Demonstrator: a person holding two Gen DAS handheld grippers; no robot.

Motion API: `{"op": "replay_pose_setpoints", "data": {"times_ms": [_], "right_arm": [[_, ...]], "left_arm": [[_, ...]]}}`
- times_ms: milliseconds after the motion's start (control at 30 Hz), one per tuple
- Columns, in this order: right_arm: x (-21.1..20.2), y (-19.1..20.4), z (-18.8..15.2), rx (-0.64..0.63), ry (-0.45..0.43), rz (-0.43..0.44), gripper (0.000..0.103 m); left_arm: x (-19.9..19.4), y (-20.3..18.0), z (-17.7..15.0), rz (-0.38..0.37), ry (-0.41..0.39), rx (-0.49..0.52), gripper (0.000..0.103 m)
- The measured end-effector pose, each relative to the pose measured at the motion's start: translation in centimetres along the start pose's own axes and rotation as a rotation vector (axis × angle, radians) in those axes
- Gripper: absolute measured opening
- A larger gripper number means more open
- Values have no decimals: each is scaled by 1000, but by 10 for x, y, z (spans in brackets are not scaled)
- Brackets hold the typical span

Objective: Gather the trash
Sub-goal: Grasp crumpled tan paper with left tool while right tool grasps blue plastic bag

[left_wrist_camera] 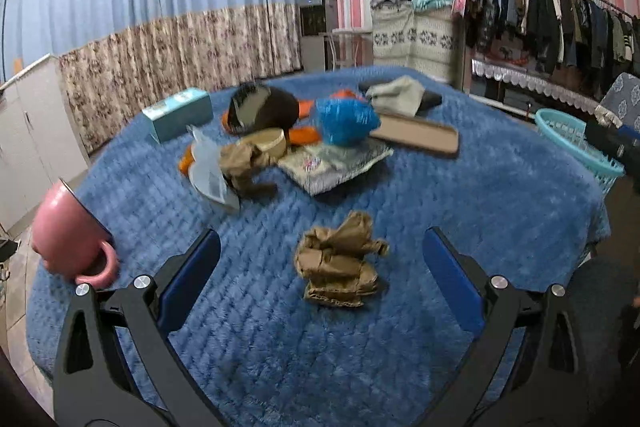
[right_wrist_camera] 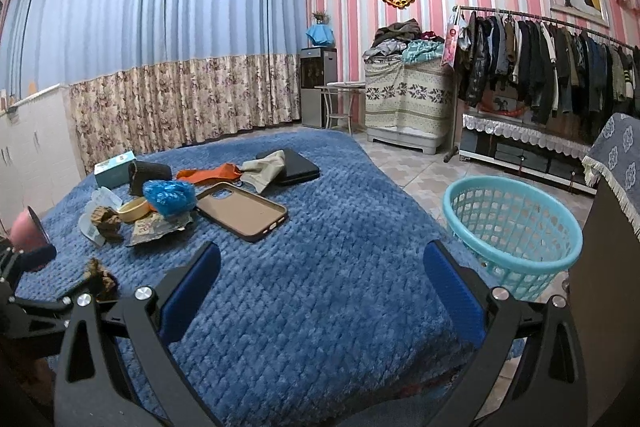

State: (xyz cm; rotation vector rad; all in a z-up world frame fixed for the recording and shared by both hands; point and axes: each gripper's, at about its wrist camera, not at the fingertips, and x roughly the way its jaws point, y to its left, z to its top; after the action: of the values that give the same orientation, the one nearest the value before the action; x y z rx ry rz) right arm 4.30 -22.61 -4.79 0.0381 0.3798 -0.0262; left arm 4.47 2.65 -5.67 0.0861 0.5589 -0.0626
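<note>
A crumpled brown paper wad (left_wrist_camera: 338, 261) lies on the blue quilted table cover (left_wrist_camera: 480, 211), between the open fingers of my left gripper (left_wrist_camera: 320, 259), which is empty. It also shows in the right wrist view (right_wrist_camera: 101, 277). A second brown wad (left_wrist_camera: 244, 163) (right_wrist_camera: 106, 221), a clear plastic wrapper (left_wrist_camera: 208, 169), a blue plastic bag (left_wrist_camera: 344, 123) (right_wrist_camera: 170, 197) and a flat foil packet (left_wrist_camera: 332, 163) lie further back. My right gripper (right_wrist_camera: 320, 267) is open and empty over bare cover. A turquoise basket (right_wrist_camera: 514, 227) stands off the table's right edge.
A pink mug (left_wrist_camera: 68, 231) stands at the left edge. A phone case (right_wrist_camera: 242, 209), tape roll (right_wrist_camera: 134, 209), tissue box (right_wrist_camera: 114, 169), orange cloth (right_wrist_camera: 212, 173), beige cloth (right_wrist_camera: 264, 167) and black case (right_wrist_camera: 298, 167) lie on the table. A clothes rack (right_wrist_camera: 560, 67) stands at the right.
</note>
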Motion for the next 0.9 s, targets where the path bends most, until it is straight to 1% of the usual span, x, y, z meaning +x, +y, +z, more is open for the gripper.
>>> {"op": "replay_pose_setpoints", "data": {"times_ms": [100, 200, 233, 267, 300, 367, 400, 500, 600, 667, 800, 867, 900], "right_arm": [[11, 2, 4, 1, 24, 1, 99], [27, 8, 7, -20, 89, -7, 99], [32, 10, 8, -25, 100, -2, 99], [35, 13, 9, -31, 107, 10, 99], [40, 18, 11, -41, 116, 23, 99], [52, 31, 14, -65, 138, 45, 99], [59, 39, 17, -80, 151, 61, 99], [81, 67, 26, -120, 174, 103, 99], [101, 95, 40, -135, 187, 160, 99], [111, 112, 49, -148, 188, 192, 99], [139, 151, 61, -197, 219, 238, 99], [150, 166, 61, -215, 240, 254, 99], [154, 170, 60, -224, 246, 257, 99]], "left_arm": [[11, 0, -4, -12, 27, 0, 98], [20, 2, -5, -33, 51, -17, 98], [22, 4, -5, -48, 53, -32, 95], [22, 5, -4, -61, 52, -43, 86], [23, 6, -3, -88, 55, -52, 81], [27, 4, -3, -108, 77, -36, 56], [29, 2, -3, -115, 93, -16, 51], [28, 4, -2, -113, 94, -4, 51], [17, 15, 10, -73, 59, 1, 51], [9, 30, 26, -18, 23, 0, 51], [9, 67, 54, 83, 2, -61, 51], [16, 90, 68, 148, -7, -101, 51], [18, 96, 72, 167, -10, -111, 51]]}}
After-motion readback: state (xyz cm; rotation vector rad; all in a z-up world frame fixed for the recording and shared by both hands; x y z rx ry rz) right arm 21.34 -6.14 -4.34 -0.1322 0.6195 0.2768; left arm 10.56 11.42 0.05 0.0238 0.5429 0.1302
